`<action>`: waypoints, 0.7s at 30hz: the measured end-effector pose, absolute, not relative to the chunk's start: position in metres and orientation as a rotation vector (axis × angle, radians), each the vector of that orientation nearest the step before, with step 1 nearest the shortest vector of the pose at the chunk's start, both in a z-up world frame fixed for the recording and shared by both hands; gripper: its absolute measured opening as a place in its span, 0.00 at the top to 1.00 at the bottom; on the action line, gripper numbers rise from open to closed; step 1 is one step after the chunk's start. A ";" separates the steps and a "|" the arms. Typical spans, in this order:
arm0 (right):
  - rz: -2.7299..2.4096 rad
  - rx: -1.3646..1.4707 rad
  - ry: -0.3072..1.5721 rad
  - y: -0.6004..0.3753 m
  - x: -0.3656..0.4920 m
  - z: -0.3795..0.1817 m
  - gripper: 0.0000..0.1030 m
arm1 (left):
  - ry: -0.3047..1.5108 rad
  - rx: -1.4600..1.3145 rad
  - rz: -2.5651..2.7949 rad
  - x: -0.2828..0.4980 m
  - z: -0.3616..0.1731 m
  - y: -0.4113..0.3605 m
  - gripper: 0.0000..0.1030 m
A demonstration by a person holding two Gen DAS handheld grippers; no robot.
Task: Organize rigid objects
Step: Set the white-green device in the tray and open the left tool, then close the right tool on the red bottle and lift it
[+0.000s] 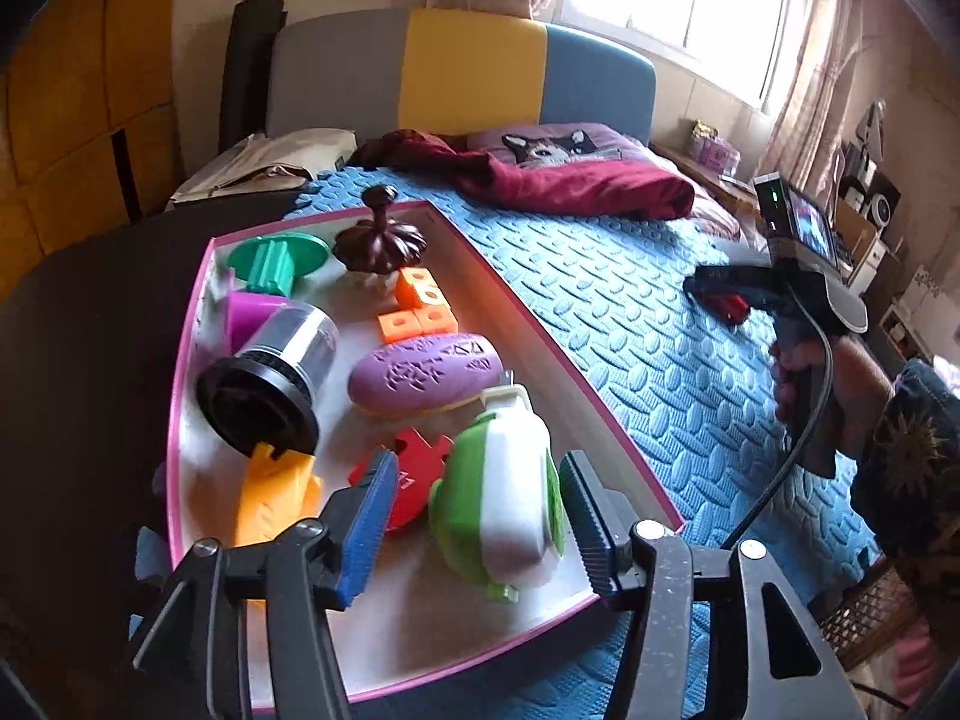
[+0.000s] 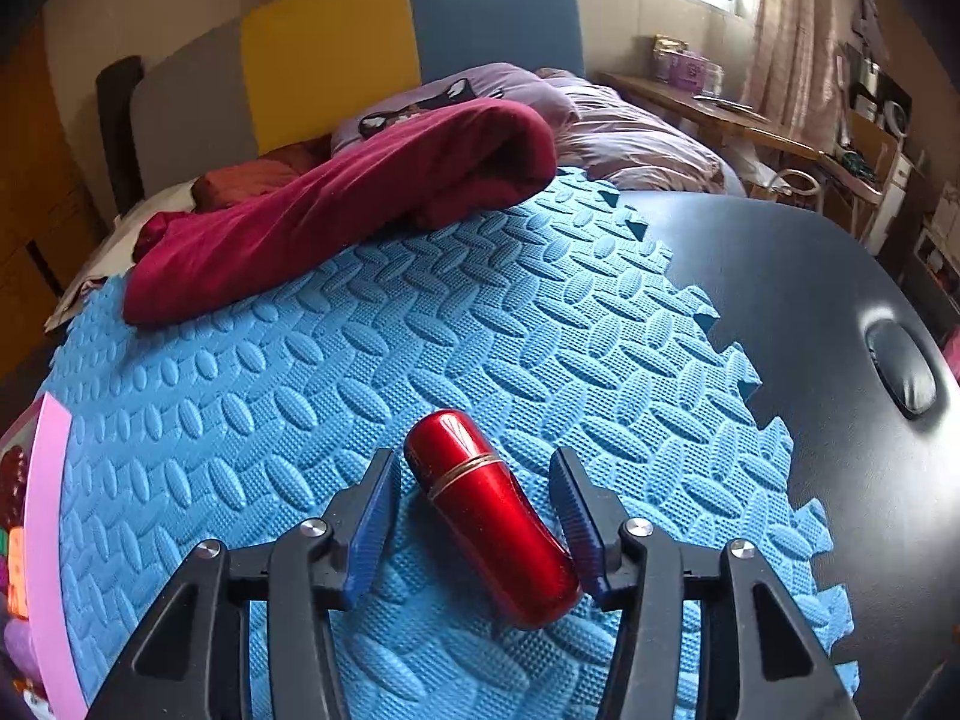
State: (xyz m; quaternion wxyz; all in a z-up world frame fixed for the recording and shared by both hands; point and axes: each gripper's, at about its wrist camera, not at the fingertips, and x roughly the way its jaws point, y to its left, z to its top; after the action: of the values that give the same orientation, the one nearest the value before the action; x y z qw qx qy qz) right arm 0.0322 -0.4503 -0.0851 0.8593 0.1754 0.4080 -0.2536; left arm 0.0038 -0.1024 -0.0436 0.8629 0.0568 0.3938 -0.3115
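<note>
A pink-rimmed white tray (image 1: 420, 618) holds several toys. My left gripper (image 1: 478, 459) stands open over its near end, astride a green-and-white plastic toy (image 1: 498, 498). The toy lies close to the right pad, and a gap shows at the left pad. A red piece (image 1: 414, 474) and an orange piece (image 1: 273, 492) lie beside the toy. On the blue foam mat (image 2: 300, 396), my right gripper (image 2: 473, 456) is open around a shiny red capsule-shaped case (image 2: 492, 516). The case lies slantwise, its near end against the right pad, clear of the left one. A hand holds the right gripper (image 1: 720, 294) out on the mat.
Further back in the tray are a purple oval (image 1: 426, 369), orange cubes (image 1: 420, 306), a black-and-silver cylinder (image 1: 270, 378), a green spool (image 1: 279, 261) and a brown lid (image 1: 381, 240). A maroon blanket (image 2: 336, 222) lies at the mat's far edge. The dark tabletop (image 2: 810, 300) flanks the mat.
</note>
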 end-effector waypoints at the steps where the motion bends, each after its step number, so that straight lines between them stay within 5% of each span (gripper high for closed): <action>1: -0.503 0.349 0.861 -0.451 0.031 -0.085 0.48 | 0.826 0.112 -0.654 0.004 -0.043 -0.101 0.42; 9: -0.304 0.244 0.886 -0.453 0.025 -0.086 0.39 | 0.827 0.070 -0.673 0.001 -0.041 -0.095 0.39; 21: -0.287 0.235 0.885 -0.452 0.021 -0.086 0.39 | 0.833 0.051 -0.602 0.005 -0.036 -0.082 0.38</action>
State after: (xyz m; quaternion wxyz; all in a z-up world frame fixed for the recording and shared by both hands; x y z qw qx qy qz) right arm 0.0213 -0.4516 -0.0858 0.8871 0.1128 0.4256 -0.1382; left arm 0.0053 -0.0815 -0.0360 0.8706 0.0244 0.3983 -0.2877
